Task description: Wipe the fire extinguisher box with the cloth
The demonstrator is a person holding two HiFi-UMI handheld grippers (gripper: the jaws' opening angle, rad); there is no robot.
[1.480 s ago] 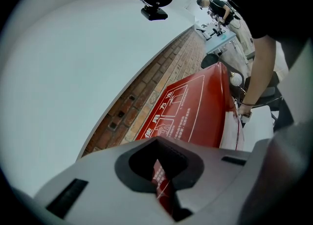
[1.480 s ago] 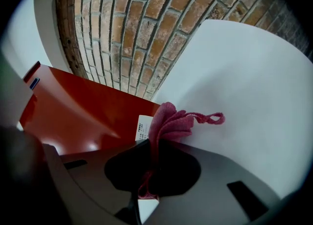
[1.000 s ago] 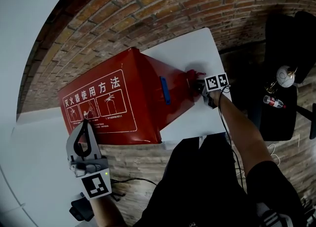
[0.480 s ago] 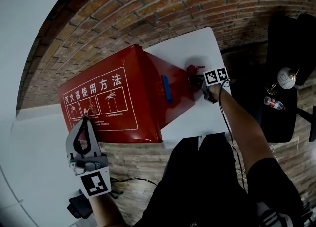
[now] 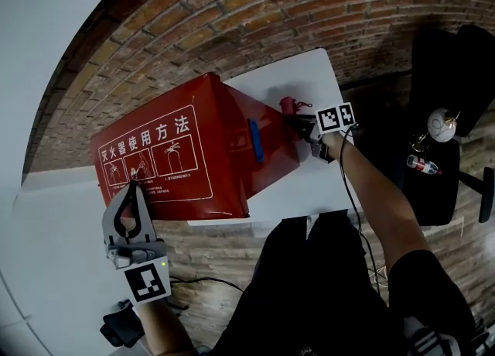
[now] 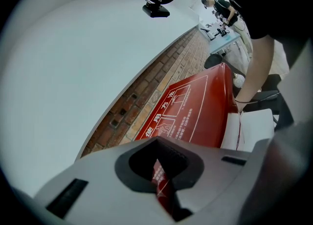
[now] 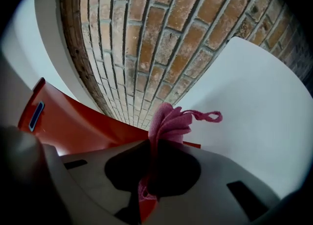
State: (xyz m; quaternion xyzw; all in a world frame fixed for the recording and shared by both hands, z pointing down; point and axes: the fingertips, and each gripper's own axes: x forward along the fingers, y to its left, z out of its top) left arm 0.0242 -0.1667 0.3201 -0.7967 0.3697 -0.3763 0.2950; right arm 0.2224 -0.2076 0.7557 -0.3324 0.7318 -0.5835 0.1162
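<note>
While right hand-held gripper [image 7: 149,145] pinches cloth [image 7: 170,121] | cloth by red box [image 5: 178,162]

Brickwork [image 5: 232,6]; white board [image 5: 309,76]; bottle [image 5: 421,165] on black seat [image 5: 437,192].

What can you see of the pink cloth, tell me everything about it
The cloth is pink, soft and knitted-looking, bunched into a crumpled wad with a thin loop sticking out sideways. The right gripper is shut on its lower part, so the wad stands above the jaws. It is at the end of the red fire extinguisher box; whether it touches the box I cannot tell.
</note>
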